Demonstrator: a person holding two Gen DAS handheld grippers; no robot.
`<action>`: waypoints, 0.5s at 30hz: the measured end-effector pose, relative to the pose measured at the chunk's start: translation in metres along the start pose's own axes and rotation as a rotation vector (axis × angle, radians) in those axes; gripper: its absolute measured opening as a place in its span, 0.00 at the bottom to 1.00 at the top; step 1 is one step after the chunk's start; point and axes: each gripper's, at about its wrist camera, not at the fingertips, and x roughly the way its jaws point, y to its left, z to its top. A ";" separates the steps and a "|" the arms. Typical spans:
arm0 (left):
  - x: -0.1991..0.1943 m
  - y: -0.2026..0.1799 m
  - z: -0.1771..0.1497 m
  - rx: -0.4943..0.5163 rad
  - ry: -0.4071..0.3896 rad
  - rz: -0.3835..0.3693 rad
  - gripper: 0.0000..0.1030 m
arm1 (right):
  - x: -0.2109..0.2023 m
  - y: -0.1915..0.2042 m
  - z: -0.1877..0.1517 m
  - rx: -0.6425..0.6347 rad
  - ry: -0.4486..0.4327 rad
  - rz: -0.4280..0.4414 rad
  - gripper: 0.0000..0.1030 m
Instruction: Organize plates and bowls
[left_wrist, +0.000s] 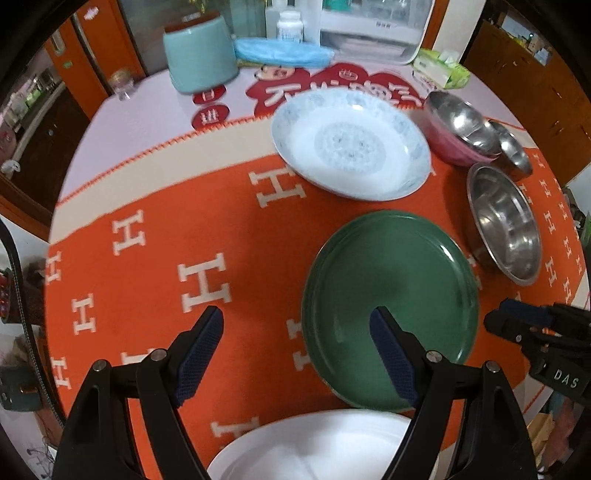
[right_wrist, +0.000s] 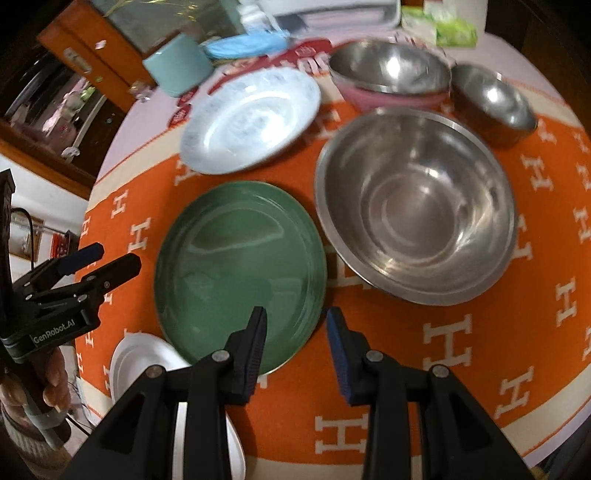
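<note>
Plates and bowls sit mid-frame; my left hand-held gripper is open, my right hand-held gripper half-open, both empty.

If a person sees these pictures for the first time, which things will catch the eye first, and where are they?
First comes the bright orange cloth with white H letters that covers the table. On it the green plate lies in the middle, with the big steel bowl beside it and the pale patterned plate behind. Both grippers, the left gripper and the right gripper, hang open above the green plate and hold nothing.
</note>
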 end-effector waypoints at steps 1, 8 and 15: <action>0.006 0.001 0.002 -0.008 0.013 -0.011 0.78 | 0.006 -0.003 0.002 0.022 0.013 0.011 0.33; 0.035 0.009 0.005 -0.046 0.087 -0.081 0.75 | 0.024 -0.012 0.009 0.077 0.050 0.036 0.33; 0.047 0.010 0.004 -0.038 0.125 -0.131 0.59 | 0.035 -0.014 0.011 0.080 0.071 0.042 0.22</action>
